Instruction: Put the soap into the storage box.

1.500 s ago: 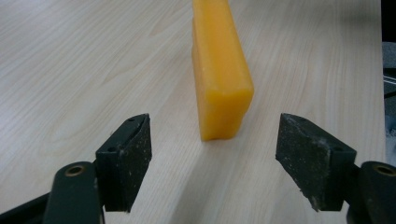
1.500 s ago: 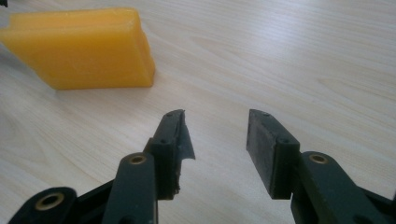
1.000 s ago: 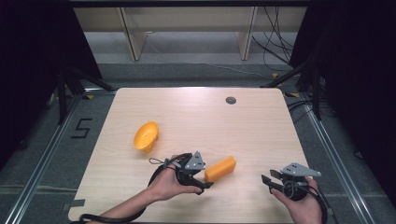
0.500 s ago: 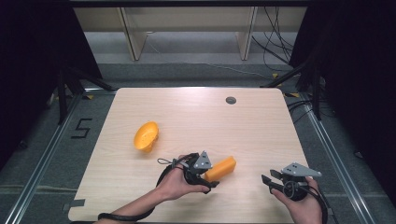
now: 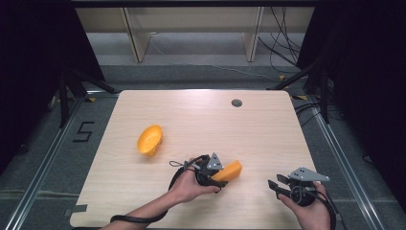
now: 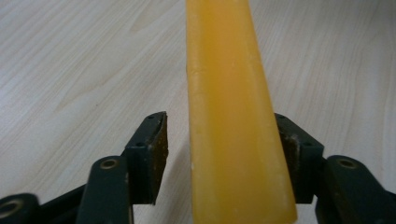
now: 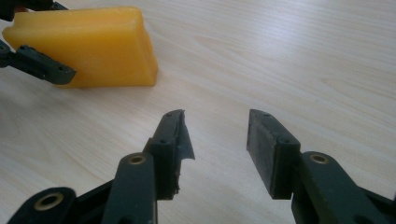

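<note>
The yellow block (image 6: 233, 121) is a long bar with a smooth, waxy, slightly pitted skin and rounded edges, standing on a narrow side on the pale wood-grain table (image 5: 268, 129). In the left gripper view its long axis runs straight away from the left gripper (image 6: 224, 144), between the two black jaws and on past their tips. The right-hand jaw pad lies against the block's side; on the other side a narrow strip of table shows between the pad and the block, so the jaws straddle the block without closing fully on it.

In the high view the block (image 5: 229, 171) lies near the table's front edge, its far end pointing to the right and slightly away from the person, just ahead of the left gripper (image 5: 213, 173), held in the person's left hand (image 5: 189, 184).

The right gripper (image 7: 215, 140) has its jaws spread wide with nothing between them but bare table. Their pads are flat, matt black rubber; the left pad looks torn and ragged at its inner edge. Beyond and to the left of those jaws sits the blunt, rounded end of the block (image 7: 93, 46), well apart from them.

An orange bowl (image 5: 150, 139), tipped on its side, lies further back on the left.
</note>
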`<state>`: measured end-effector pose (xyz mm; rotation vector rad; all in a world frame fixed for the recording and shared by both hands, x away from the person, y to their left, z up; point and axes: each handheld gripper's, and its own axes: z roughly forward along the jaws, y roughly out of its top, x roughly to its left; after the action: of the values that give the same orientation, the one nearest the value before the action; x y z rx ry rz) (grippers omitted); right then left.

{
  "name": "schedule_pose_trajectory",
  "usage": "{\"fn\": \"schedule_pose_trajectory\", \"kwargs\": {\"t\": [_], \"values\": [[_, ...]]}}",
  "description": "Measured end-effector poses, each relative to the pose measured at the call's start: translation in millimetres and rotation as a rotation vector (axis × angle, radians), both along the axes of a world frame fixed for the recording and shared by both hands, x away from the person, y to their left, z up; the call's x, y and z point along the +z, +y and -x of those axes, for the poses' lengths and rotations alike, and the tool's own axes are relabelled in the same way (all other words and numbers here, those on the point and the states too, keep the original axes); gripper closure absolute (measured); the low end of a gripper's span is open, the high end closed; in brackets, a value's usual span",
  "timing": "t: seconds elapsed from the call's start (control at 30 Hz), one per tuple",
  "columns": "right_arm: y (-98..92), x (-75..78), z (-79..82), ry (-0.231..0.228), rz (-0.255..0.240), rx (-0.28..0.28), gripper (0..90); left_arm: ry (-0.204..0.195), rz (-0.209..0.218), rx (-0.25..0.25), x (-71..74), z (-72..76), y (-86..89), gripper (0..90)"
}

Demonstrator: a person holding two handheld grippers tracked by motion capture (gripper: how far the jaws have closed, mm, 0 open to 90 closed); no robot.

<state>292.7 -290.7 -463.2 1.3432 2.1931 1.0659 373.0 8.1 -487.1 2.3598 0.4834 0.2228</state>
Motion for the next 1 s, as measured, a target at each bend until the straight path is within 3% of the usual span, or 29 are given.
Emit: {"fn": "schedule_pose_trajectory", "kwargs": {"t": [0.03, 0.17, 0.33, 0.4, 0.47, 0.53, 0.6, 0.67, 0.73, 0.77, 0.87, 0.93, 0.97, 1.0], "values": [[0.0, 0.0, 0.0, 0.0, 0.0, 0.0, 56.8, 0.018, 0.006, 0.012, -1.3, 0.3, -0.8, 41.9], [0.0, 0.0, -0.2, -0.001, 0.0, 0.004, 56.7, 0.012, -0.021, 0.015, -4.1, -1.8, -2.4, 47.3], [0.0, -0.2, -0.1, 0.002, 0.0, 0.001, 56.7, 0.052, -0.008, 0.019, -6.9, -1.2, -4.2, 53.9], [2.1, -0.2, 1.8, 0.015, -0.004, -0.023, 56.6, 0.045, -0.018, 0.022, -7.6, 0.3, -5.8, 57.4], [1.8, -0.6, 0.5, 0.007, 0.005, -0.006, 56.6, 0.028, -0.033, 0.025, -6.5, 0.9, -6.5, 58.7], [2.1, -0.4, 0.2, 0.009, 0.006, -0.002, 56.6, 0.035, -0.007, 0.061, -8.1, 3.9, -9.0, 59.5], [1.0, -0.5, -1.0, -0.009, 0.018, 0.007, 56.6, 0.023, -0.03, 0.055, -6.6, 4.0, -9.7, 59.8], [1.6, -0.7, -1.1, 0.003, 0.005, 0.008, 56.6, 0.03, -0.02, 0.074, -7.1, 5.5, -10.9, 60.0], [0.9, -0.7, -1.2, -0.012, 0.008, -0.003, 56.6, 0.013, -0.03, 0.053, -6.7, 4.6, -9.3, 60.0], [2.6, -0.5, 0.5, 0.004, -0.008, -0.02, 56.6, 0.012, -0.02, 0.061, -7.3, 5.2, -9.2, 60.0], [2.5, -0.5, 0.3, 0.003, -0.01, -0.014, 56.6, 0.024, -0.011, 0.064, -7.3, 5.8, -8.7, 60.1], [0.7, -0.4, -1.1, -0.015, 0.002, 0.004, 56.6, 0.007, -0.038, 0.041, -4.3, 5.4, -6.8, 60.2], [2.2, 0.2, 0.5, -0.002, -0.007, -0.014, 56.6, 0.007, -0.018, 0.062, -4.9, 7.1, -7.6, 60.2], [0.9, 0.1, -0.6, -0.005, -0.006, 0.005, 56.6, 0.004, -0.024, 0.048, -3.8, 7.6, -6.9, 60.2]]}}
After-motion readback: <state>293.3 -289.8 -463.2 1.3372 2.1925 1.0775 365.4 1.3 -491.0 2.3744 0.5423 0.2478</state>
